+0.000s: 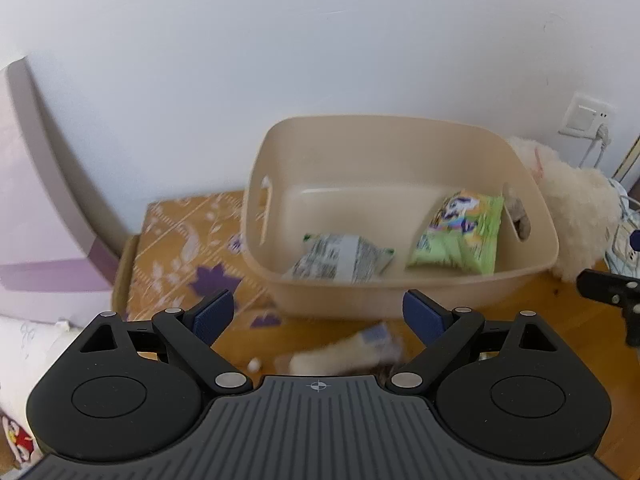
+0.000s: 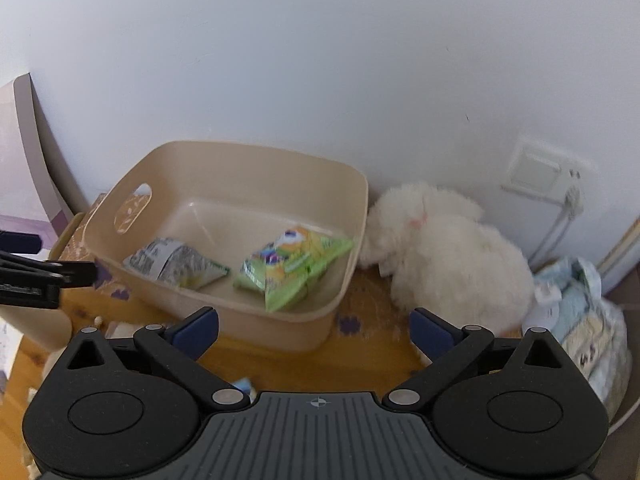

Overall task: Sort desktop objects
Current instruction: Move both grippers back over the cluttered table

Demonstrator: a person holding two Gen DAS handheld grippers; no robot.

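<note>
A beige plastic bin (image 1: 400, 292) (image 2: 276, 328) stands on the wooden desk against the wall. Inside it lie a green snack packet (image 1: 460, 236) (image 2: 296, 268) and a grey-and-white packet (image 1: 340, 258) (image 2: 172, 262). My left gripper (image 1: 318, 316) hangs open in front of the bin's near wall, nothing between its blue pads. Below it a pale wrapped item (image 1: 344, 354) lies blurred on the desk. My right gripper (image 2: 314, 330) is open too, empty, near the bin's right front corner. The left gripper's black tip (image 2: 44, 276) shows at the left of the right wrist view.
A white plush toy (image 2: 448, 252) (image 1: 576, 208) sits right of the bin, with a pale blue patterned pack (image 2: 588, 320) beyond it. A wall socket (image 2: 540, 168) with a cord is above. An orange floral box (image 1: 184, 248) and a lilac box (image 1: 36, 200) stand left.
</note>
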